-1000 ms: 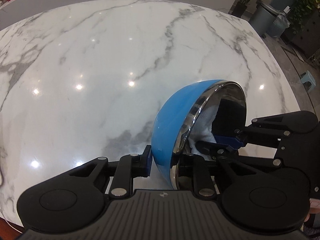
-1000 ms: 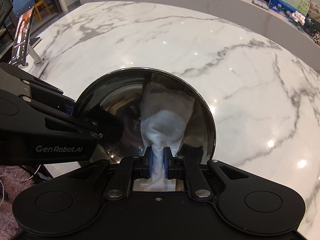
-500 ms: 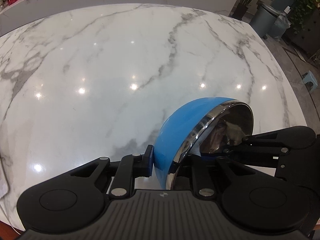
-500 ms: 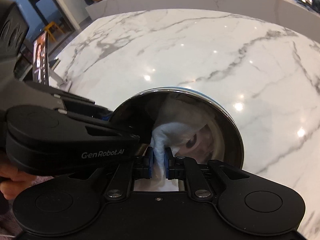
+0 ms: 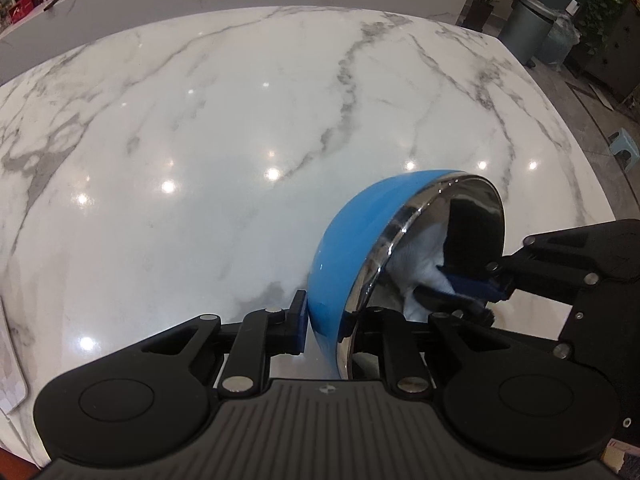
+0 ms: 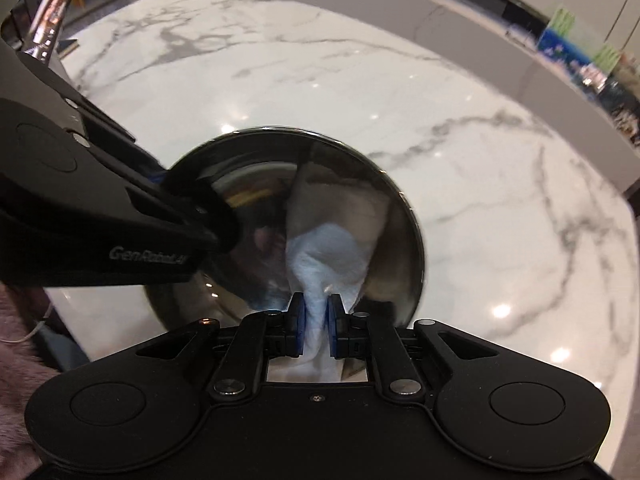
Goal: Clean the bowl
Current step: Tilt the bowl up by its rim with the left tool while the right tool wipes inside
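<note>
A bowl (image 5: 352,240), blue outside and mirror steel inside, is tilted on its side above the marble table. My left gripper (image 5: 324,326) is shut on its rim, one finger outside, one inside. In the right wrist view the bowl's shiny inside (image 6: 248,196) faces the camera. My right gripper (image 6: 316,320) is shut on a white paper towel (image 6: 332,248), whose free end presses against the inner wall. The left wrist view shows the towel (image 5: 420,264) and the right gripper (image 5: 472,284) reaching into the bowl from the right.
The white marble table (image 5: 200,160) spreads wide ahead, with its right edge (image 5: 592,176) near a floor holding bins (image 5: 532,24) and plants. A phone on a stand (image 6: 48,28) sits at the table's far left. A fuzzy purple fabric (image 6: 16,340) lies lower left.
The towel has swept across the bowl's inside and the bowl has tilted and shifted slightly. Both grippers keep their holds.
</note>
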